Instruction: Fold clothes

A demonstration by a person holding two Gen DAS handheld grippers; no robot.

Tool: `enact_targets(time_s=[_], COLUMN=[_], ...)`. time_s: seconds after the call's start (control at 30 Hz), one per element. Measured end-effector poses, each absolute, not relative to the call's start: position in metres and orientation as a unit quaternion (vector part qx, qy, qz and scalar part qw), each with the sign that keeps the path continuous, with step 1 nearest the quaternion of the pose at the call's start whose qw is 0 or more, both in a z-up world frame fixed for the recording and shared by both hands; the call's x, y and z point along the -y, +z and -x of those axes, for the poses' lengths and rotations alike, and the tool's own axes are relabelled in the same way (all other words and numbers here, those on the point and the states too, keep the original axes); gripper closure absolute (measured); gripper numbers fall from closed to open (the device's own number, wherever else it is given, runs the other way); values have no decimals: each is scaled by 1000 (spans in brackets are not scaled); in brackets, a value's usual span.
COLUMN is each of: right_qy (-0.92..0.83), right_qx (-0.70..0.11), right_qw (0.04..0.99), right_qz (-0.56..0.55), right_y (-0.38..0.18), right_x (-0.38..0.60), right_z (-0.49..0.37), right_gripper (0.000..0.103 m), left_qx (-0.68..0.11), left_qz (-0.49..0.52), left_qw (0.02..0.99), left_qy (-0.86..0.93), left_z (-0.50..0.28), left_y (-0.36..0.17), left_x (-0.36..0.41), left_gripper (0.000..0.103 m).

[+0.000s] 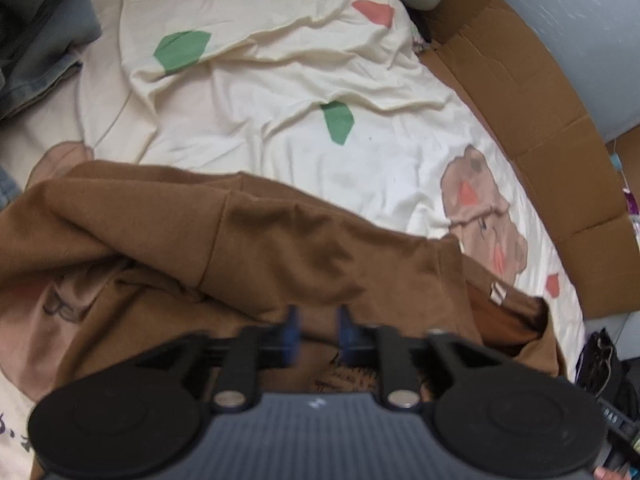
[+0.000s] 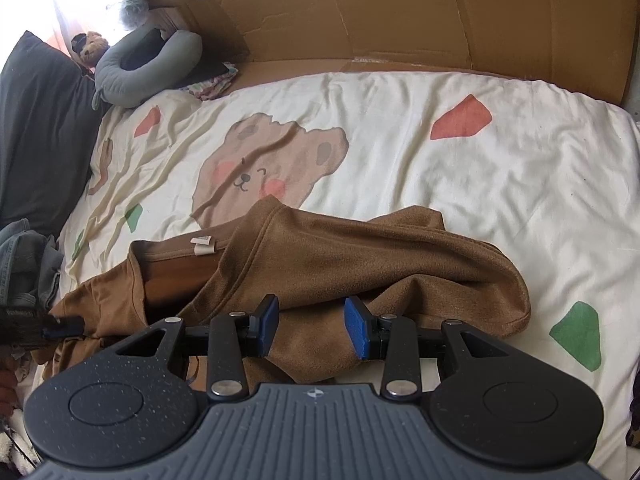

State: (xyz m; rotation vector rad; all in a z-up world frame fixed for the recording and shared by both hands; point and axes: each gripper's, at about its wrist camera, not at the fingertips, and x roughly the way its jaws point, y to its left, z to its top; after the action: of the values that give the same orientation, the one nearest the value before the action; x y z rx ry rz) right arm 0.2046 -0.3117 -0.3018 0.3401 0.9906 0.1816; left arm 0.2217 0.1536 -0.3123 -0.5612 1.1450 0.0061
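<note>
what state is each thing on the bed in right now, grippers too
brown shirt: crumpled, unfolded, white tag showing
bedsheet: spread out, wrinkled
left gripper: open, over the brown shirt, nothing pinched
right gripper: open, fabric bunched between the fingers, not clamped
grey neck pillow: curled at the bed's far end
cardboard: flattened, standing along the bed's edge

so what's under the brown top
The brown top lies crumpled on the bear-print sheet. Inside its opening only darker lining shows; whatever the bunched folds cover is hidden.
</note>
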Motion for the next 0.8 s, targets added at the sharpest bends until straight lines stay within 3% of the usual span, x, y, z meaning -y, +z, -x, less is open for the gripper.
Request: enact_targets(time_s=[0.5,0.8], right_qy=[91,91], right_qx=[-477,-481], right_qw=[861,859], right_qz=[-151,-151], right_y=[-302,-306], right_x=[303,303], right_z=[-206,-206], right_gripper=[60,60], left_qx=[-535,-564], left_qz=[266,217], left_qw=[801,796], left_qy=[11,34], left_z=[-247,-263], left_y=[-315,-332], left_x=[-142,-121], left_gripper=[56,53])
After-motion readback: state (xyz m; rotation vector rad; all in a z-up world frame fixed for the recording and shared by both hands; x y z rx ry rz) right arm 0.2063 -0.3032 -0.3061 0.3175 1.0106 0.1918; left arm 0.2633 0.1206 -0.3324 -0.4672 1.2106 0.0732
